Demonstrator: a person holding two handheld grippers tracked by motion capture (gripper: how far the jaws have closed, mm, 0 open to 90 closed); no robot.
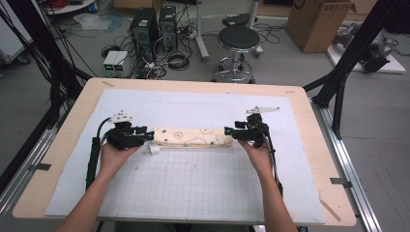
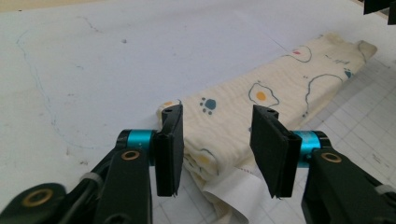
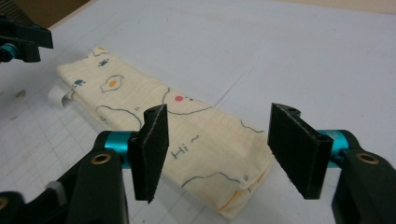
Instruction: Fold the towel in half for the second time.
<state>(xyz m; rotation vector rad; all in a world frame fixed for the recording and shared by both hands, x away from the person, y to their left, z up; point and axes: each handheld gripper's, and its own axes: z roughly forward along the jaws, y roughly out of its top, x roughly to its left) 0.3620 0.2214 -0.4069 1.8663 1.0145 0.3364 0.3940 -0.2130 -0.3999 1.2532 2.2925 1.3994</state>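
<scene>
A cream cloth [image 1: 193, 137] printed with fried eggs and paw prints lies folded into a long narrow strip across the white gridded mat [image 1: 193, 183]. My left gripper [image 1: 151, 137] is at the strip's left end, open, its jaws straddling that end of the cloth [image 2: 219, 140]. A white tag [image 2: 233, 191] sticks out beneath the fold. My right gripper [image 1: 228, 131] is at the right end, open, with the cloth [image 3: 196, 140] lying between and below its jaws. In the right gripper view the left gripper [image 3: 21, 39] shows at the far end.
The mat covers most of a wooden table [image 1: 63, 145]. Behind the table stand a black stool [image 1: 238, 43], computer towers [image 1: 145, 29] with cables, and a cardboard box [image 1: 316, 21]. Black frame legs [image 1: 341, 82] rise at the right.
</scene>
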